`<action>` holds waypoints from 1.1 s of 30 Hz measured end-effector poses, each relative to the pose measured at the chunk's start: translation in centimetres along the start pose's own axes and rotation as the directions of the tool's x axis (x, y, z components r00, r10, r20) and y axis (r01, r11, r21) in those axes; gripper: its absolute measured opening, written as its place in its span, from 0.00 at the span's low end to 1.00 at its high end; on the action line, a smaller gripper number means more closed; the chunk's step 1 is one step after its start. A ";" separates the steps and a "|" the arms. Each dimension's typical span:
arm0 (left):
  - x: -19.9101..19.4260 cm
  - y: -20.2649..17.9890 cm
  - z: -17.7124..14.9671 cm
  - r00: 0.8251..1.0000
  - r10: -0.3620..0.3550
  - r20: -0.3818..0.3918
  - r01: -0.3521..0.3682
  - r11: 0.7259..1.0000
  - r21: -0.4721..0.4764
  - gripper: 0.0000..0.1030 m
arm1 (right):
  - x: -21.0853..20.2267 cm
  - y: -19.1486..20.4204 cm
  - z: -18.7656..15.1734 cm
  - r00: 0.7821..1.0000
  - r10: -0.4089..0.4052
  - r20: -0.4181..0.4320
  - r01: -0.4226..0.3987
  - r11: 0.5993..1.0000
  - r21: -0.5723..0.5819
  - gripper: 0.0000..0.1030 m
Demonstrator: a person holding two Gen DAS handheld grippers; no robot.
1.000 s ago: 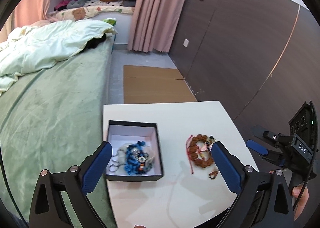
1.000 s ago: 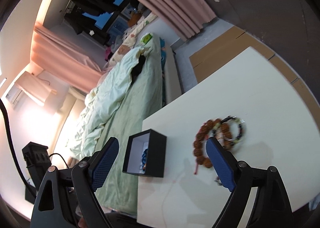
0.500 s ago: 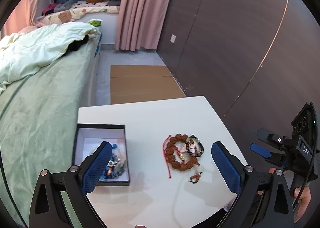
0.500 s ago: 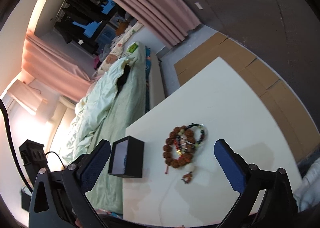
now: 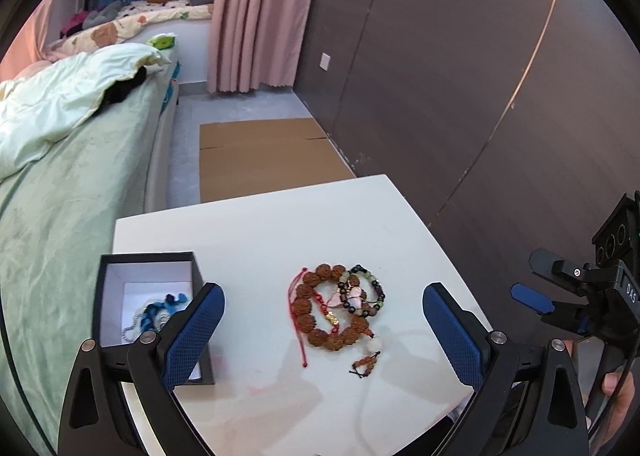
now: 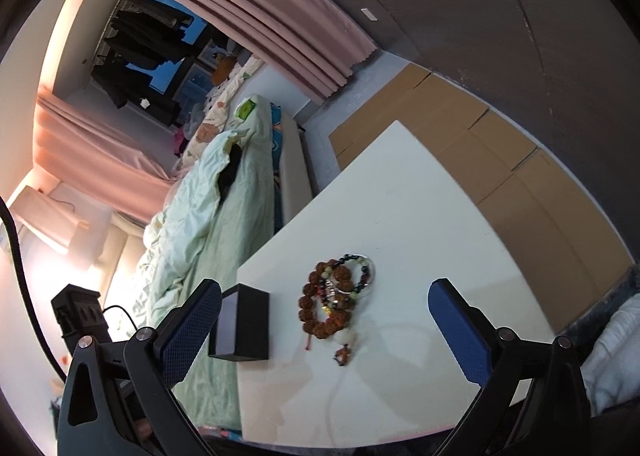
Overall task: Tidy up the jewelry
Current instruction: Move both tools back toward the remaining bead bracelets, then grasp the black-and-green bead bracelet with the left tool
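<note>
Left gripper (image 5: 322,330) swung right: bead bracelets (image 5: 338,306) now between wide-spread fingers, jewelry box (image 5: 150,312) behind left finger; right gripper (image 6: 324,330) also wide.

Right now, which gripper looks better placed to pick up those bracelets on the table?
Probably the left gripper: it is open with the bracelet pile centred between its fingers. The right gripper, also open, seems farther back.

Heap of beaded bracelets (image 5: 338,308) (image 6: 336,296): a large ring of knobbly brown wooden beads, a smaller ring of dark and pale green beads overlapping it, a loose red cord, a small tassel end. Lies flat between and ahead of both sets of spread jaws. Open square black cardboard box (image 5: 148,310) (image 6: 242,322), white-lined, stands upright behind the left finger in each view; blue-and-silver tangled jewellery (image 5: 154,316) lies inside.
</note>
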State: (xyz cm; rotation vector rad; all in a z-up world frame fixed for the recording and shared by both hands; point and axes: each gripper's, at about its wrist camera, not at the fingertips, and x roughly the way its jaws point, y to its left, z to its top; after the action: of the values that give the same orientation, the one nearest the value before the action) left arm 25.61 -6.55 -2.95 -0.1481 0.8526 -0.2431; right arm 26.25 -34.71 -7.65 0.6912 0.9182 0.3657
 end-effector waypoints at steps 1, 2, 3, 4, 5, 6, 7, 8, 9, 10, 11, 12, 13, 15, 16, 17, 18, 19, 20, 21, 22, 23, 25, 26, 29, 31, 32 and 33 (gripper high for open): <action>0.2 -0.1 0.0 1.000 -0.004 -0.003 0.004 1.000 0.006 0.96 | 0.0 -0.1 0.0 1.000 -0.009 0.000 0.009 1.000 0.002 1.00; 0.6 -0.3 0.0 1.000 -0.011 -0.008 0.011 1.000 0.012 0.95 | 0.0 -0.3 0.0 1.000 -0.018 -0.001 0.018 1.000 0.008 1.00; 0.8 -0.3 0.1 1.000 -0.016 -0.012 0.016 1.000 0.014 0.94 | 0.1 -0.5 0.0 1.000 -0.028 -0.003 0.028 1.000 0.014 1.00; 1.1 -0.3 0.1 0.999 -0.025 -0.022 0.025 1.000 0.017 0.90 | 0.2 -0.9 0.0 0.999 -0.039 -0.006 0.039 0.999 0.023 1.00; 1.4 -0.3 0.2 0.999 -0.030 -0.030 0.031 0.999 0.016 0.86 | 0.2 -1.1 0.0 0.999 -0.048 -0.010 0.048 0.998 0.030 1.00; 1.8 -0.3 0.4 0.998 -0.037 -0.044 0.038 0.999 0.014 0.83 | 0.3 -1.5 0.0 0.998 -0.060 -0.014 0.060 0.997 0.040 1.00; 2.3 -0.2 0.5 0.997 -0.045 -0.059 0.045 0.999 0.011 0.79 | 0.5 -1.8 0.0 0.997 -0.069 -0.018 0.070 0.996 0.050 1.00; 2.7 -0.2 0.7 0.996 -0.054 -0.074 0.054 0.998 0.007 0.76 | 0.6 -2.2 0.1 0.997 -0.074 -0.021 0.075 0.996 0.058 1.00; 3.0 -0.2 0.8 0.994 -0.064 -0.087 0.064 0.998 0.001 0.75 | 0.7 -2.4 0.1 0.997 -0.076 -0.025 0.077 0.995 0.064 0.98; 3.5 0.0 1.1 0.992 -0.075 -0.102 0.074 0.997 -0.008 0.71 | 0.8 -2.6 0.1 0.997 -0.074 -0.031 0.076 0.995 0.071 0.97; 3.8 0.1 1.3 0.991 -0.078 -0.110 0.077 0.997 -0.013 0.68 | 0.9 -2.8 0.1 0.997 -0.070 -0.037 0.073 0.994 0.077 0.91; 4.1 0.1 1.4 0.990 -0.080 -0.118 0.079 0.997 -0.016 0.66 | 1.2 -2.9 0.0 0.997 -0.065 -0.048 0.069 0.994 0.084 0.86; 4.5 0.2 1.6 0.988 -0.083 -0.126 0.082 0.997 -0.014 0.62 | 1.5 -3.0 0.0 0.996 -0.062 -0.059 0.067 0.994 0.089 0.84; 5.1 0.3 1.7 0.986 -0.089 -0.138 0.088 0.996 -0.010 0.57 | 2.0 -3.3 -0.2 0.995 -0.062 -0.075 0.069 0.993 0.100 0.79; 5.4 0.4 1.6 0.985 -0.091 -0.144 0.091 0.996 -0.010 0.55 | 2.3 -3.4 -0.2 0.995 -0.060 -0.086 0.069 0.992 0.108 0.77; 5.9 0.6 1.5 0.983 -0.099 -0.155 0.098 0.995 -0.016 0.51 | 2.7 -3.6 -0.3 0.994 -0.056 -0.093 0.067 0.991 0.114 0.73; 6.3 0.7 1.5 0.980 -0.107 -0.165 0.104 0.994 -0.024 0.48 | 3.0 -3.7 -0.3 0.993 -0.051 -0.103 0.063 0.991 0.122 0.69; 6.7 0.8 1.4 0.978 -0.114 -0.174 0.111 0.993 -0.032 0.43 | 3.4 -3.8 -0.4 0.993 -0.045 -0.111 0.060 0.989 0.133 0.67; 7.1 0.9 1.2 0.974 -0.128 -0.188 0.123 0.992 -0.040 0.40 | 3.6 -3.9 -0.5 0.992 -0.045 -0.116 0.061 0.988 0.139 0.64; 7.5 0.9 1.1 0.970 -0.139 -0.197 0.133 0.990 -0.043 0.39 | 3.8 -4.0 -0.5 0.992 -0.048 -0.120 0.065 0.987 0.144 0.63; 7.9 0.7 0.9 0.967 -0.151 -0.206 0.146 0.988 -0.041 0.38 | 4.0 -4.0 -0.5 0.991 -0.054 -0.122 0.072 0.986 0.147 0.63; 8.1 0.6 0.8 0.965 -0.158 -0.211 0.153 0.987 -0.038 0.38 | 4.2 -4.1 -0.5 0.991 -0.060 -0.122 0.079 0.985 0.152 0.63; 8.8 0.2 0.7 0.958 -0.178 -0.225 0.173 0.984 -0.042 0.38 | 4.5 -4.2 -0.5 0.991 -0.061 -0.123 0.080 0.984 0.161 0.62; 9.2 0.1 0.7 0.956 -0.184 -0.230 0.178 0.983 -0.048 0.35 | 4.6 -4.2 -0.5 0.991 -0.058 -0.123 0.078 0.983 0.165 0.60; 10.3 -0.1 0.3 0.949 -0.181 -0.257 0.169 0.983 -0.067 0.27 | 5.0 -4.4 -0.6 0.990 -0.062 -0.126 0.083 0.981 0.172 0.55; 11.2 -0.1 -0.1 0.942 -0.190 -0.276 0.172 0.981 -0.088 0.27 | 5.2 -4.5 -0.7 0.989 -0.066 -0.134 0.090 0.980 0.178 0.55; 11.4 -0.1 -0.2 0.940 -0.193 -0.280 0.174 0.981 -0.091 0.27 | 5.3 -4.6 -0.7 0.988 -0.066 -0.138 0.091 0.979 0.180 0.54; 11.6 -0.2 -0.3 0.939 -0.194 -0.284 0.175 0.980 -0.093 0.27 | 5.4 -4.7 -0.7 0.988 -0.065 -0.142 0.091 0.979 0.181 0.54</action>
State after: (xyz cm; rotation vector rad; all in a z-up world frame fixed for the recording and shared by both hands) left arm 32.73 -9.86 -11.53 -0.2596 1.1436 -0.4205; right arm 28.72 -34.84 -14.45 0.8075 1.1159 0.2602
